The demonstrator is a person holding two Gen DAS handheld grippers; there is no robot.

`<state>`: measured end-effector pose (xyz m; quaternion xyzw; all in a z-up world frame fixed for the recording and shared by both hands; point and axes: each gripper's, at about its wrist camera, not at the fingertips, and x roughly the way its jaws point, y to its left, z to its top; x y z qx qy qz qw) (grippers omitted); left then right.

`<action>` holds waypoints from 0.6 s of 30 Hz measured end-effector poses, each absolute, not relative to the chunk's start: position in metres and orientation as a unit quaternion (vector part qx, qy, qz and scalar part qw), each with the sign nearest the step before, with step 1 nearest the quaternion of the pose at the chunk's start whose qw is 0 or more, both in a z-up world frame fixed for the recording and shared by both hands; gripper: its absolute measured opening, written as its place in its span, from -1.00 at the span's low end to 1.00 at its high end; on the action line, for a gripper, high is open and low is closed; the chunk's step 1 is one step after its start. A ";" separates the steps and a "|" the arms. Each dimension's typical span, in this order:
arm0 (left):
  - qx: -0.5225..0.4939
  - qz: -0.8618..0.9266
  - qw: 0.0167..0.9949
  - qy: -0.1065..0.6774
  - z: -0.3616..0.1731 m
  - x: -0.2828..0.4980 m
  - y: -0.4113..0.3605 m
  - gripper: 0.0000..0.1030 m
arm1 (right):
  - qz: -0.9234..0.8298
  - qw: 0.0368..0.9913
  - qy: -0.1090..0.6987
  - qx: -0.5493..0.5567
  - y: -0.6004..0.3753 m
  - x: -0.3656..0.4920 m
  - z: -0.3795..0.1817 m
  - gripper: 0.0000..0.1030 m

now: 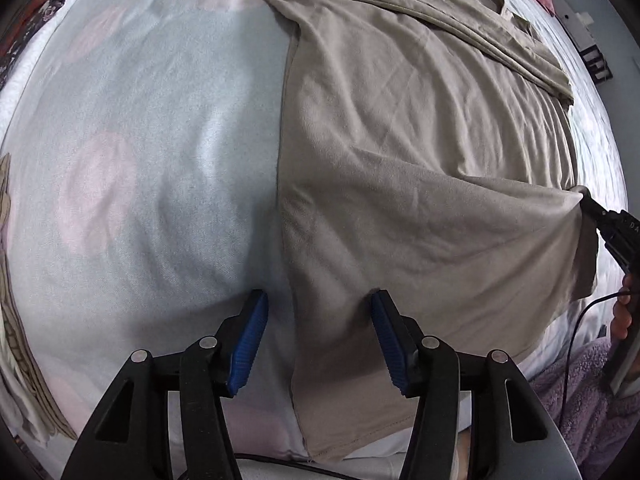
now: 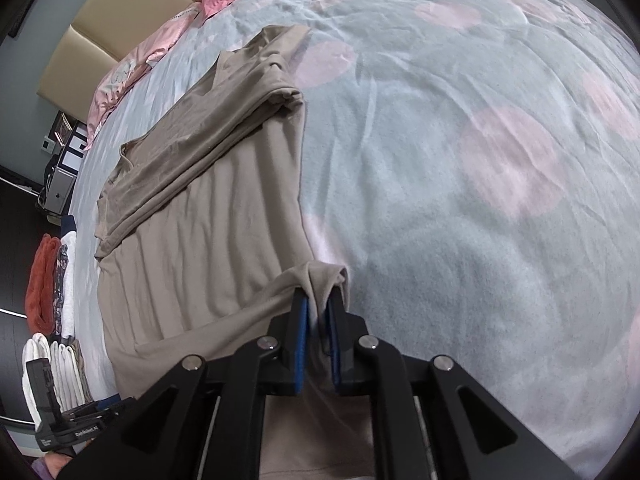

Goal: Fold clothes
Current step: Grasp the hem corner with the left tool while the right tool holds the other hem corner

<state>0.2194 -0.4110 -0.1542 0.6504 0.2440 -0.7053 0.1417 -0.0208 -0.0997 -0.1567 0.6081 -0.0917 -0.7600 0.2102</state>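
The beige shirt (image 1: 400, 128) lies spread flat on a bed with a pale blue cover (image 1: 140, 140) printed with faint pink round patches; its upper part is already folded over in a band across the body. Left tongs (image 1: 318, 336): pointing down at the bed, jaws about half open, the 2 blue pads (image 1: 250, 340) well apart. The shirt's left edge and hem corner run between them; the left pad is over bare cover, the right pad over the fabric. Neither pad presses the cloth, so nothing is held; whether the tips touch the bed cannot be told. Right tongs (image 2: 318, 316): jaws narrow, a small gap between the blue pads, with a bunched corner of the shirt (image 2: 224, 208) between them. The fabric is pinched at the tips and drawn up off the bed into a taut ridge. In the left wrist view the same right tongs (image 1: 590, 200) appear at the right edge, the cloth stretched toward them in a raised flap, with part of a hand (image 1: 622, 312) and a black cable below. Pink pillows (image 2: 168, 36) and a padded headboard (image 2: 120, 12) sit at the far end of the bed; folded towels and clothes (image 2: 48, 280) are stacked beside the bed's edge.
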 end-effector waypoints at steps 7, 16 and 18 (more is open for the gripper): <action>0.620 -0.732 0.137 0.247 -0.139 0.222 -0.410 -0.87 | -0.764 0.206 -0.128 0.598 -0.087 -0.019 -0.149 -0.70; 0.529 -0.805 0.158 0.217 -0.100 0.211 -0.428 -0.91 | -0.770 0.216 -0.135 0.585 -0.083 -0.017 -0.139 -0.70; 0.514 -0.811 0.180 0.212 -0.098 0.206 -0.432 -0.91 | -0.773 0.221 -0.132 0.580 -0.084 -0.016 -0.137 -0.70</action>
